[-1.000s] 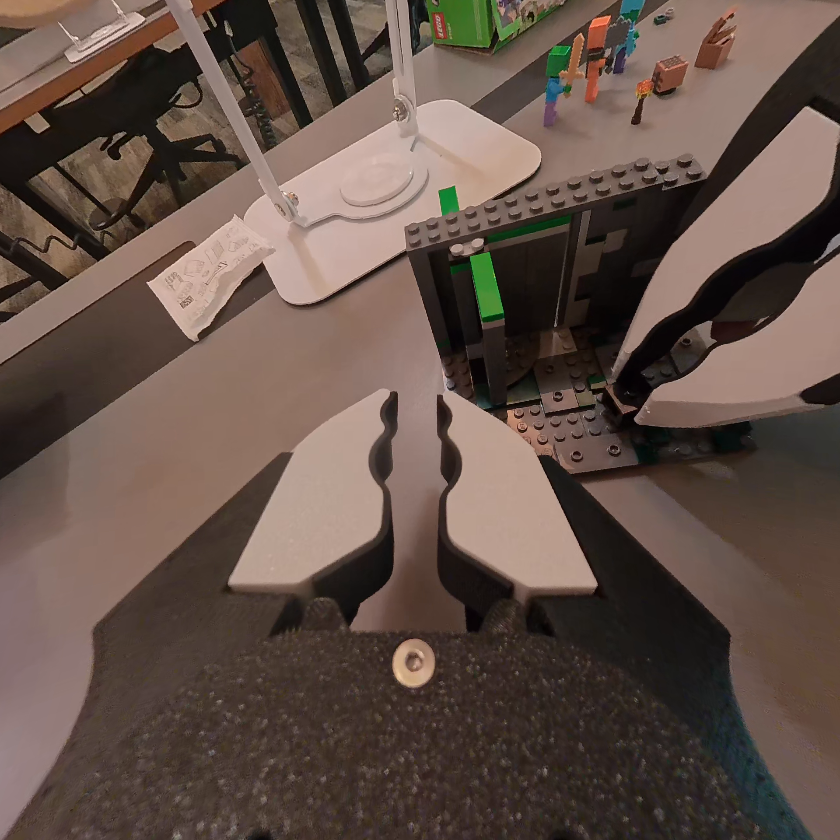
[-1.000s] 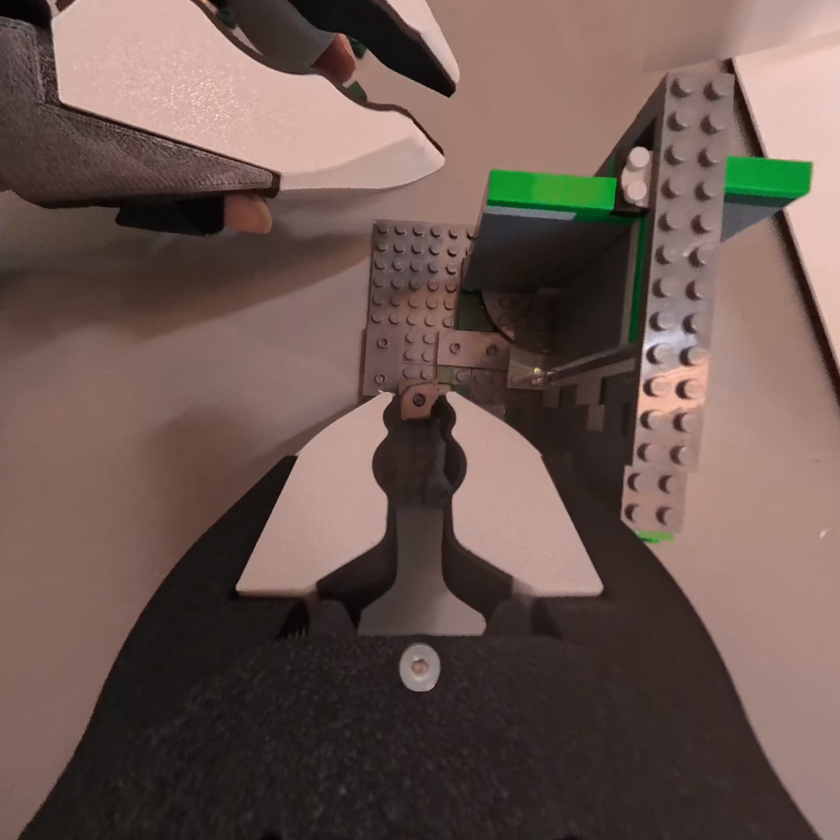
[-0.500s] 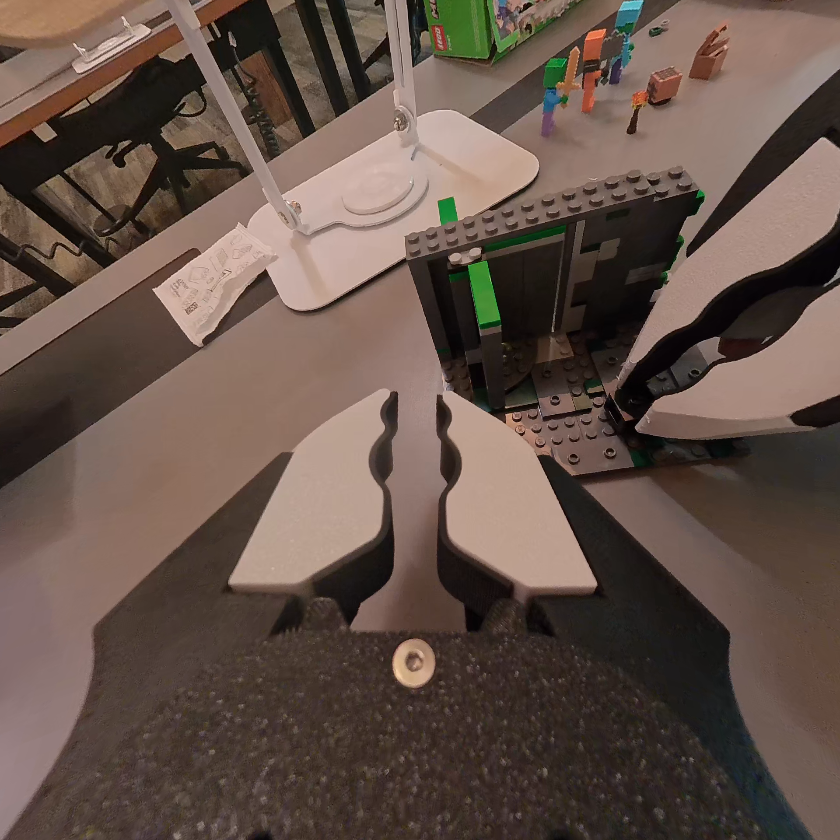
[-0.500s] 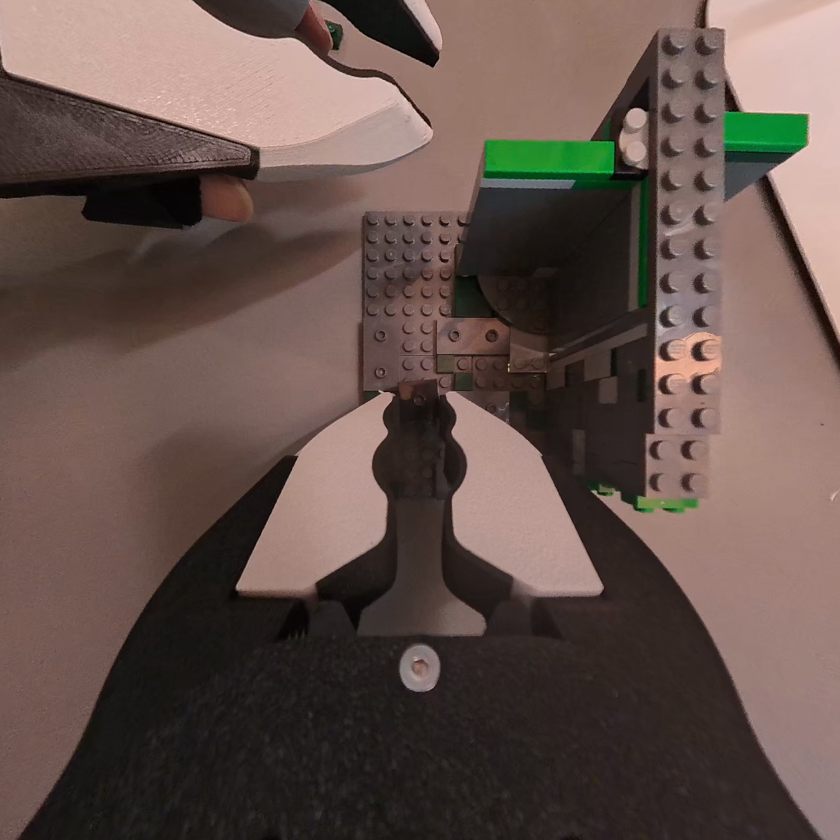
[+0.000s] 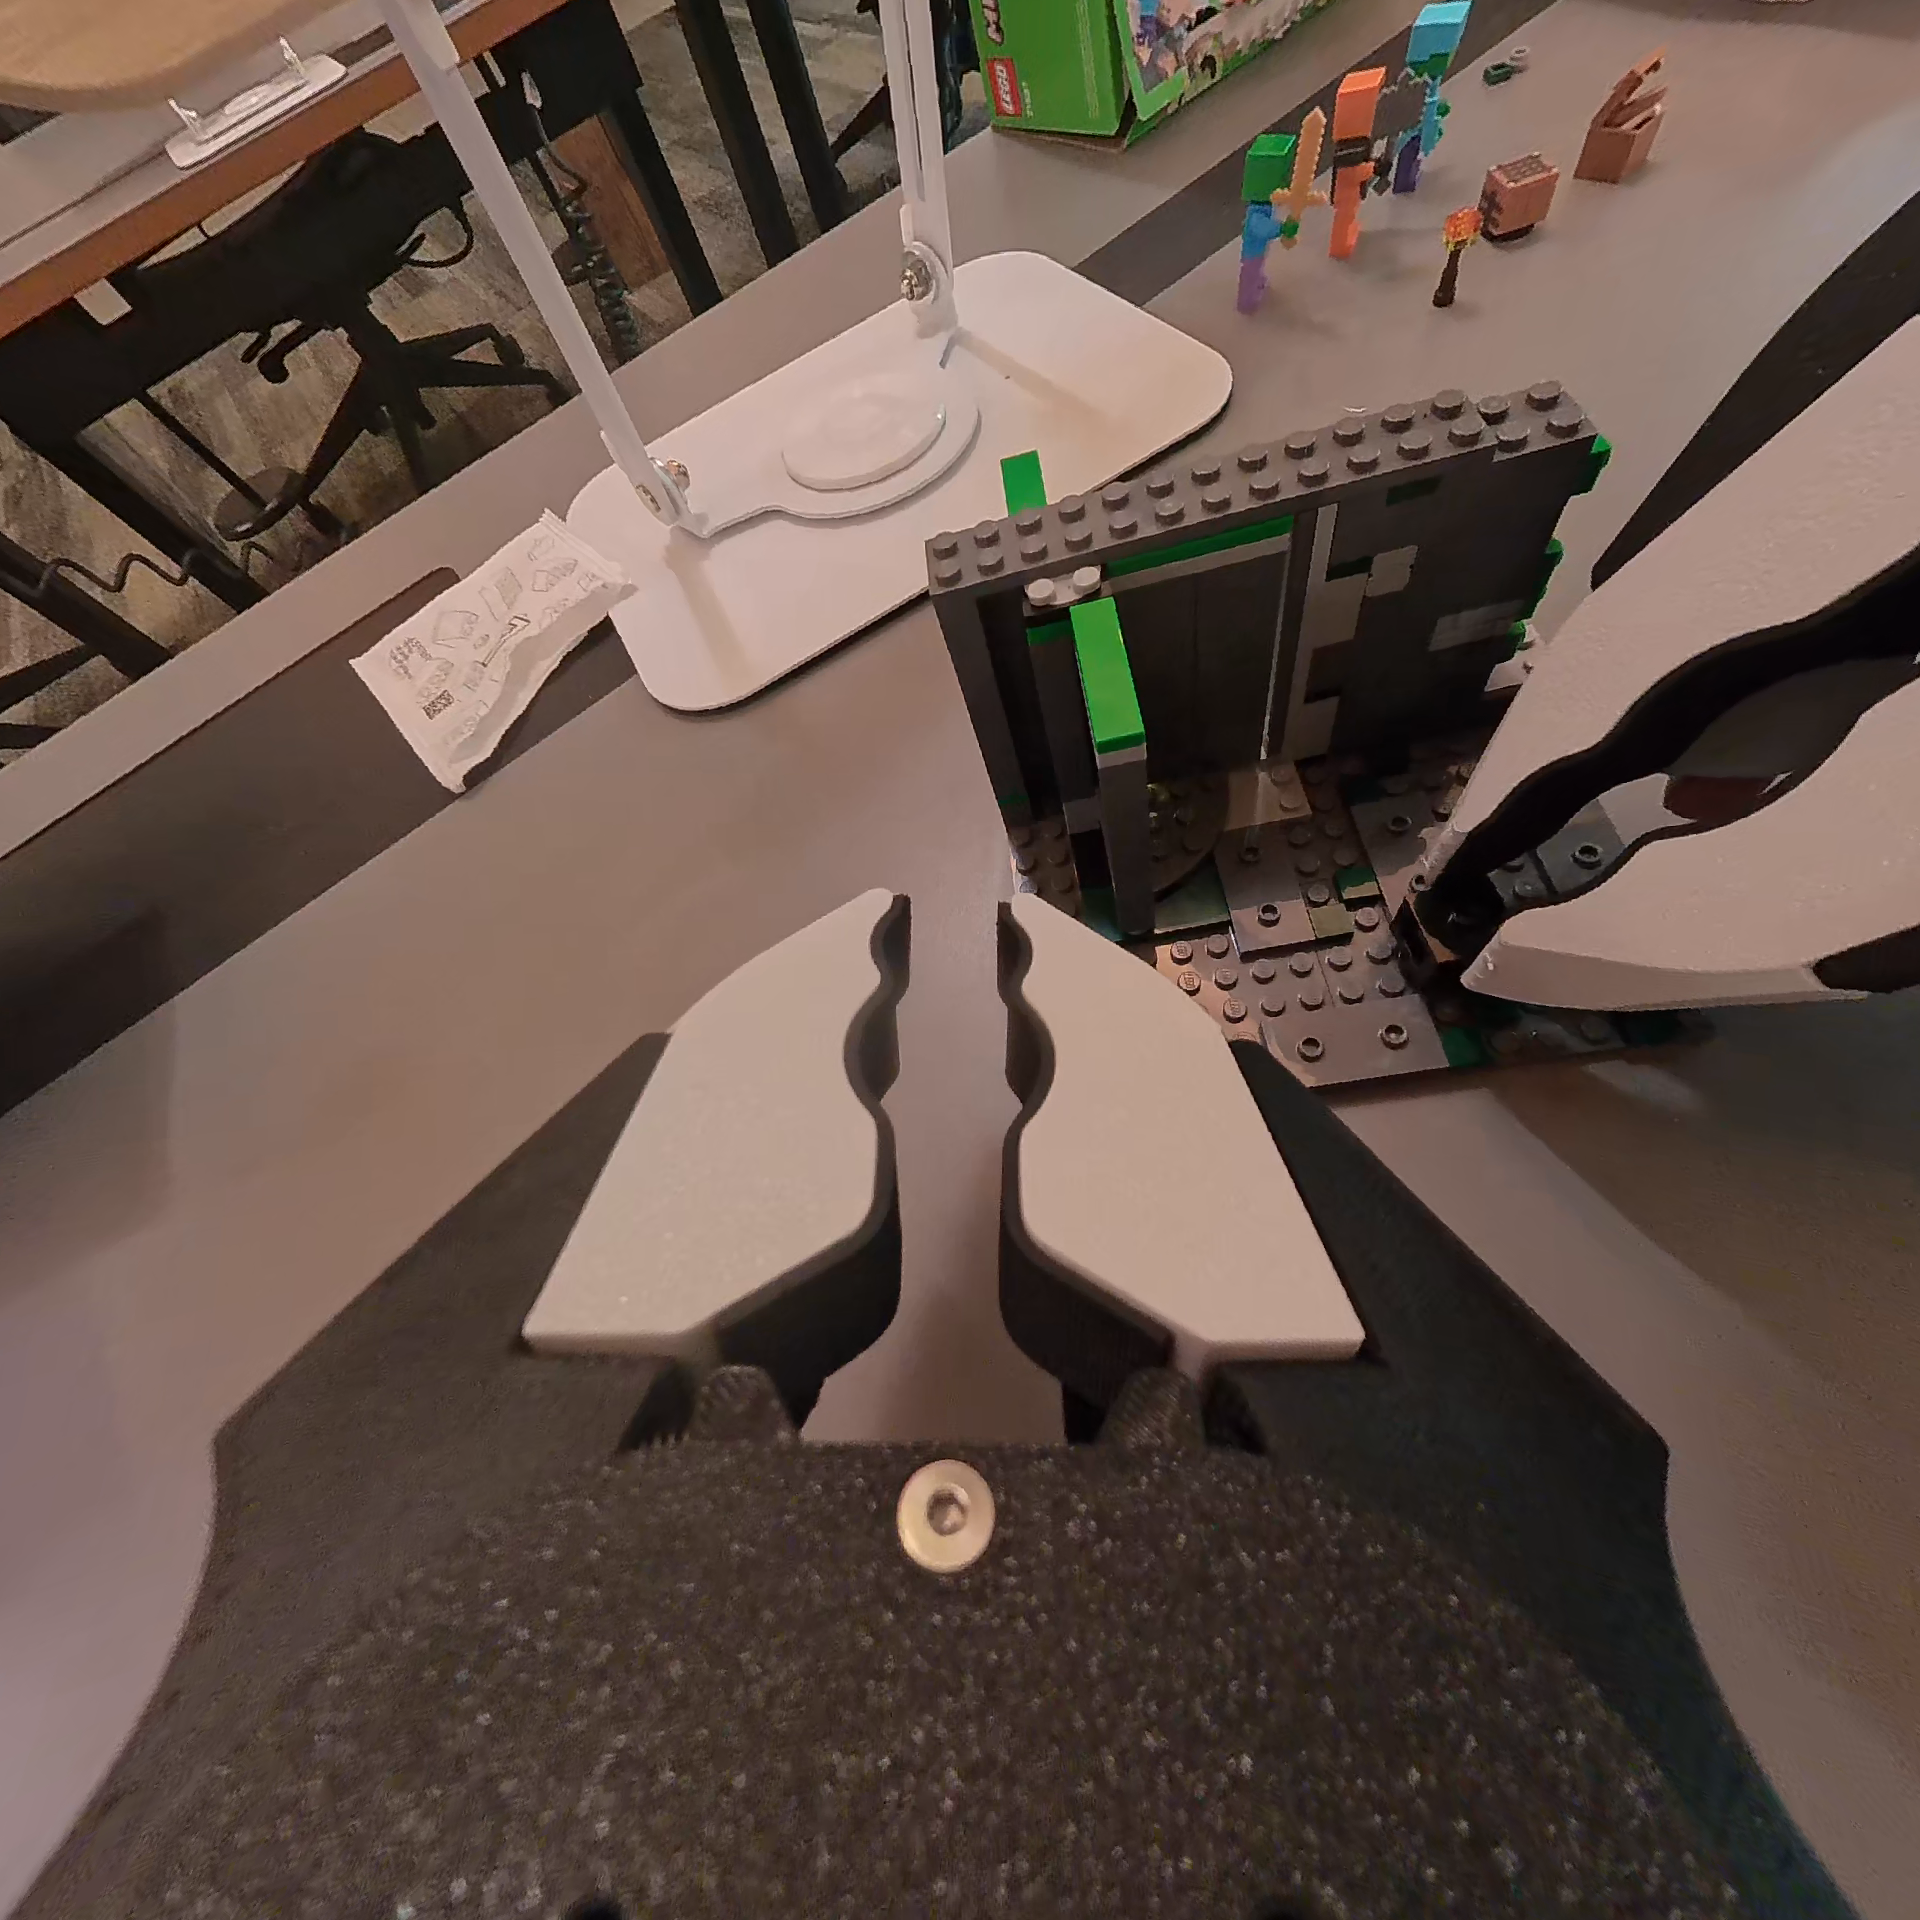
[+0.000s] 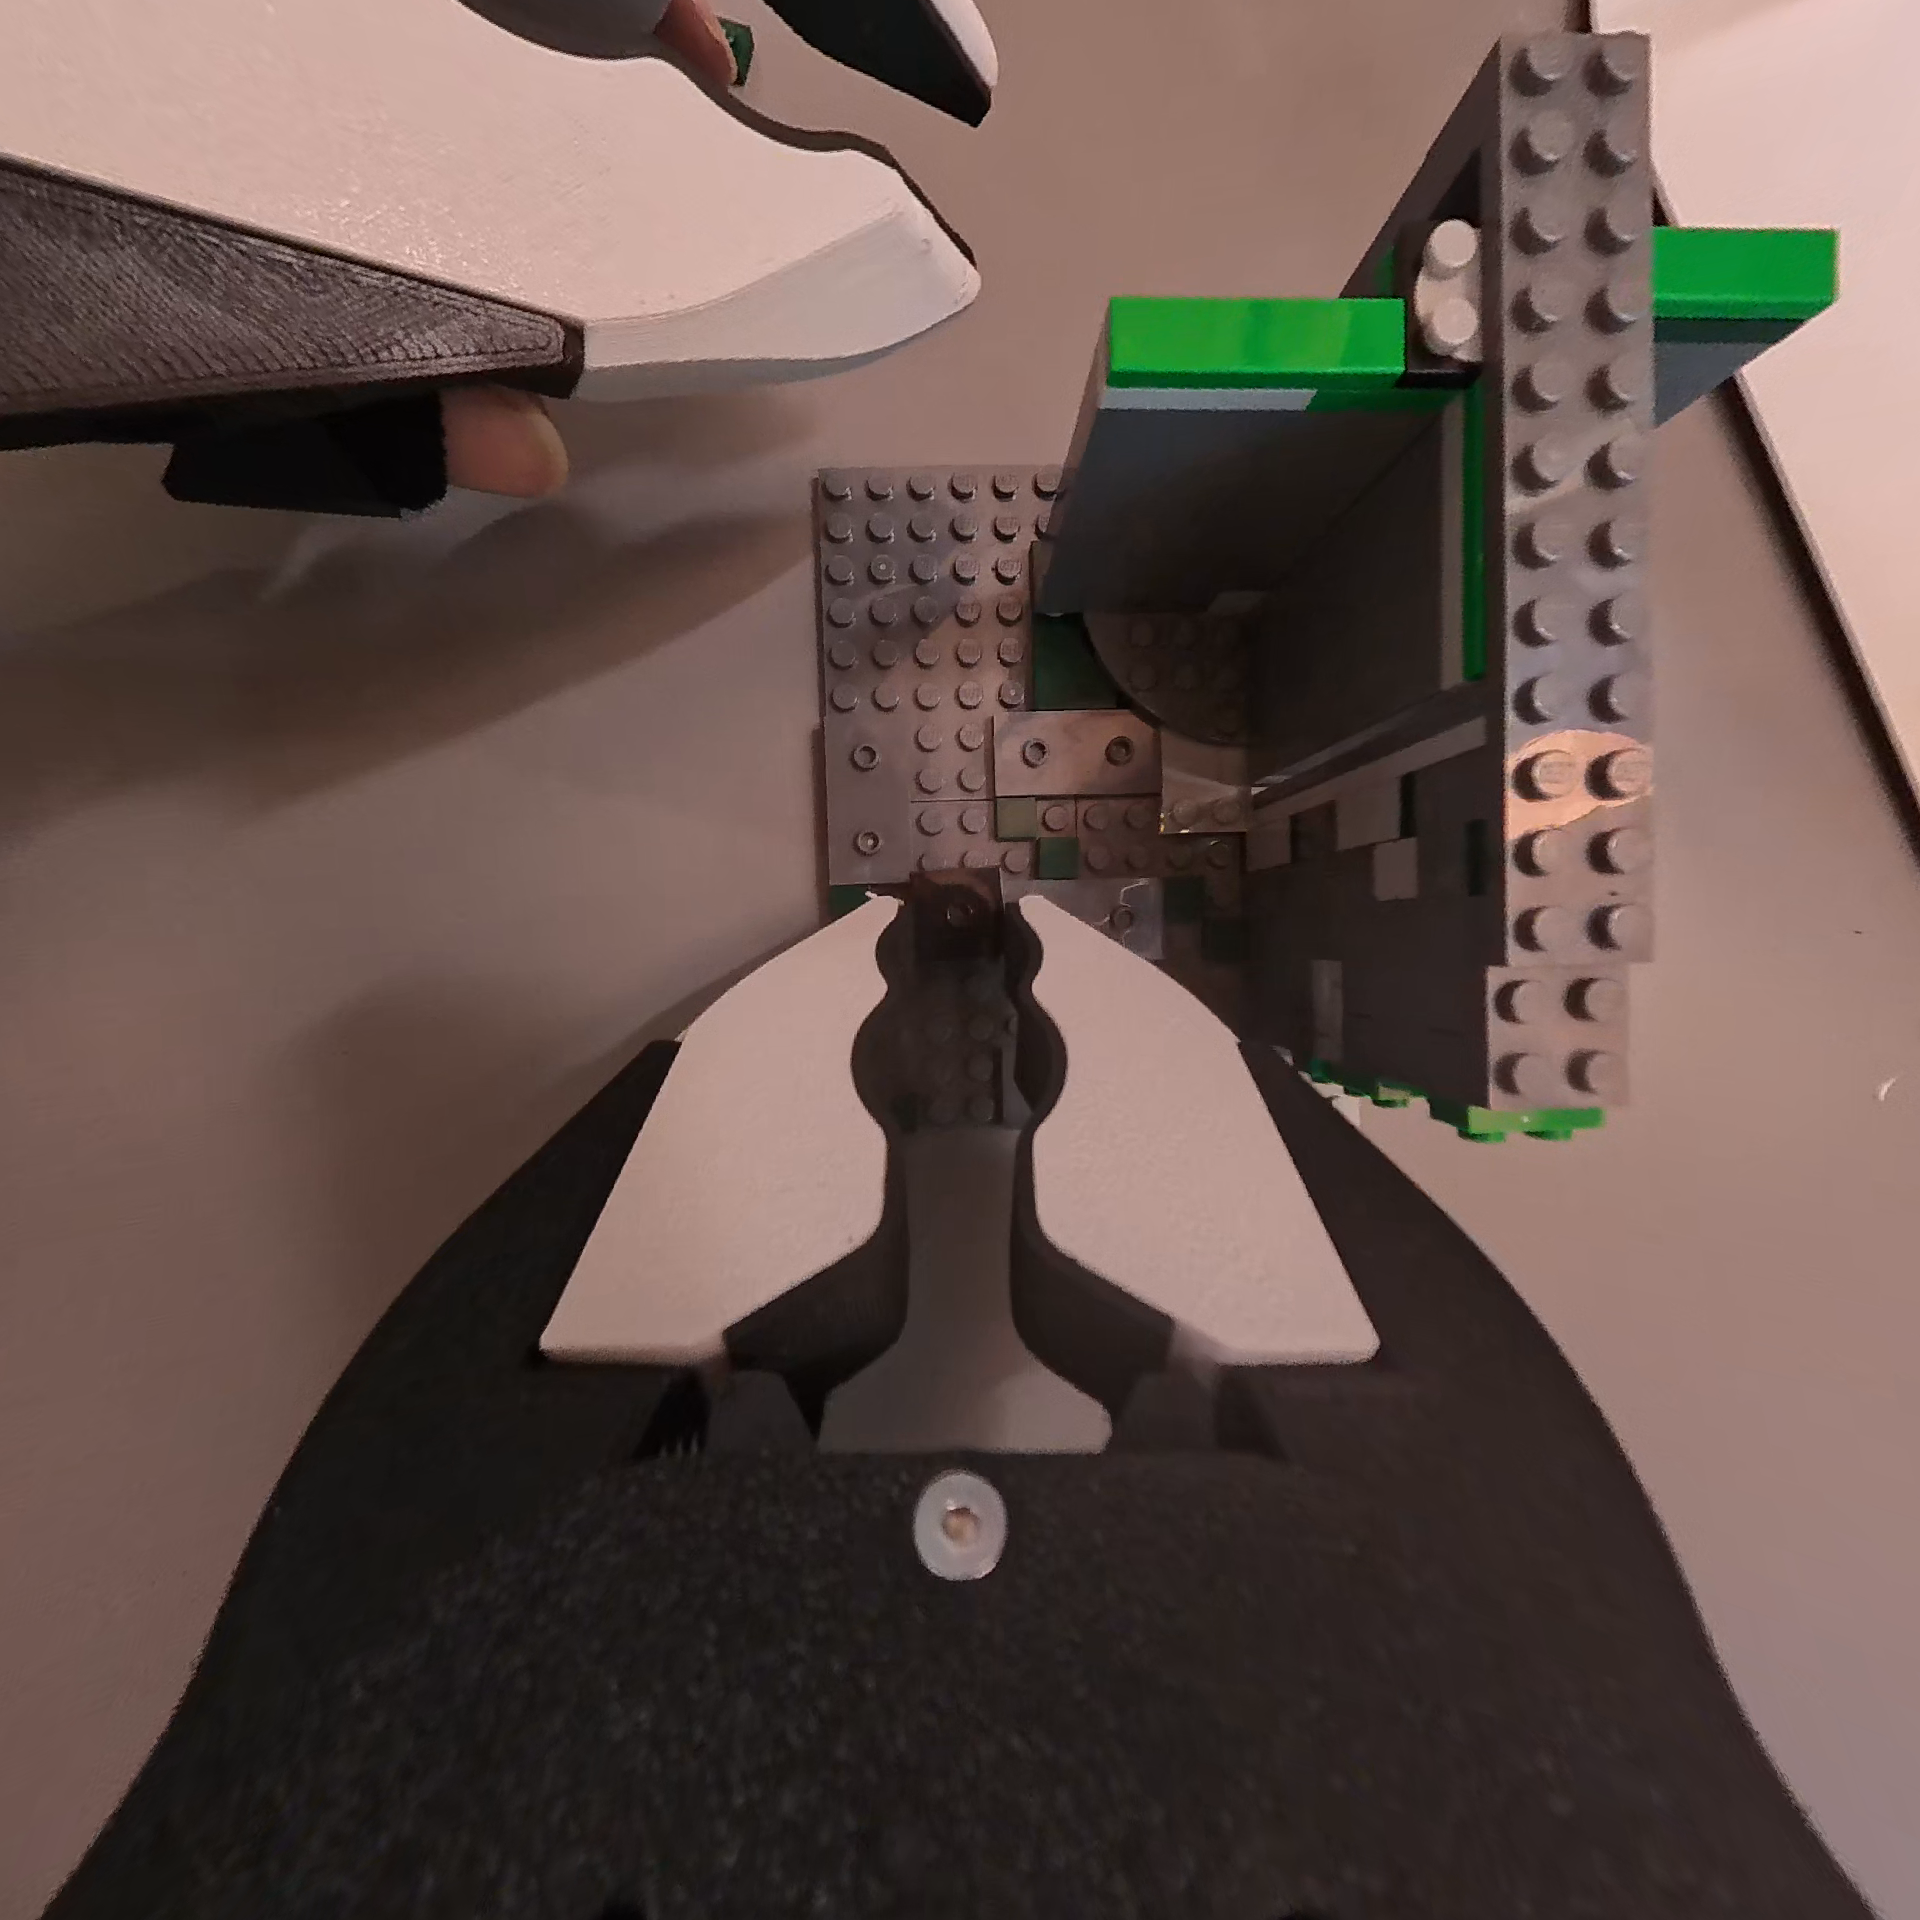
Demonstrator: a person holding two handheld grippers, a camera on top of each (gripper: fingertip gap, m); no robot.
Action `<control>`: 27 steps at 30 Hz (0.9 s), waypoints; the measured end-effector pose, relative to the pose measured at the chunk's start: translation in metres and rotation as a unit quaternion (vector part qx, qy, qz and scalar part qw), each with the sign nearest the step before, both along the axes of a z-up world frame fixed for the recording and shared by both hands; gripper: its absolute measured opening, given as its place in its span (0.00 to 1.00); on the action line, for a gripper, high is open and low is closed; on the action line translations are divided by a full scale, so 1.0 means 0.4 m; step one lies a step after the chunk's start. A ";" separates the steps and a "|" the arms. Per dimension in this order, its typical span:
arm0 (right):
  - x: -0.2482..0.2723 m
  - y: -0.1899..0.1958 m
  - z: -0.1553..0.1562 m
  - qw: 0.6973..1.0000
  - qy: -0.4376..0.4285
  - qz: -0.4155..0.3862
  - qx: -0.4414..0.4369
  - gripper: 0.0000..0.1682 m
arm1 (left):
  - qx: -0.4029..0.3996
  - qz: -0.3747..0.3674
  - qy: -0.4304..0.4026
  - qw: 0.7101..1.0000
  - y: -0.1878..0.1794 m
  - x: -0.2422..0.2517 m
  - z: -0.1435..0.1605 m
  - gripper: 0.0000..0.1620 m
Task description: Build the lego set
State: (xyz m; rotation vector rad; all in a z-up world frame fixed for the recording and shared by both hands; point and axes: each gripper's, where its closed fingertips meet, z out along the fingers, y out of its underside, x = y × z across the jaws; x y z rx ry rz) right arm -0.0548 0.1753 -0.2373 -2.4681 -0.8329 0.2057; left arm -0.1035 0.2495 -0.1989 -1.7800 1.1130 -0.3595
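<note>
The lego build (image 5: 1299, 644) is a dark grey studded wall with green strips on a grey baseplate (image 5: 1299, 997); it also shows from above in the right wrist view (image 6: 1569, 520). My right gripper (image 6: 956, 904) is shut on a small dark piece (image 6: 954, 920), held at the near edge of the baseplate (image 6: 914, 582). In the left wrist view this gripper (image 5: 1455, 920) comes in from the right. My left gripper (image 5: 951, 914) is slightly open and empty, low over the table just left of the build. It shows at the top left of the right wrist view (image 6: 971, 197).
A white lamp base (image 5: 904, 468) stands behind the build, with a printed paper slip (image 5: 488, 644) to its left. Several minifigures (image 5: 1340, 177), small brown builds (image 5: 1517, 197) and a green box (image 5: 1060, 62) are at the back. A person's fingertip (image 6: 509, 452) shows under the left gripper. Left tips to right tips: about 10 centimetres.
My left gripper has drawn back a little from the build. My right gripper has shifted slightly along the plate's near edge and keeps the small piece in its jaws.
</note>
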 end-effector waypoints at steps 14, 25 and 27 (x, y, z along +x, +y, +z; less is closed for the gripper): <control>-0.004 0.000 0.006 0.996 0.074 -0.027 -0.038 0.09 | 0.000 0.001 0.001 1.000 0.001 -0.002 0.000 0.10; -0.010 0.000 0.044 0.971 0.219 -0.042 -0.085 0.09 | -0.002 0.000 0.005 1.000 0.001 -0.002 -0.007 0.10; -0.013 -0.001 0.054 0.964 0.245 -0.041 -0.092 0.09 | -0.002 0.001 0.004 1.000 0.001 -0.003 -0.006 0.10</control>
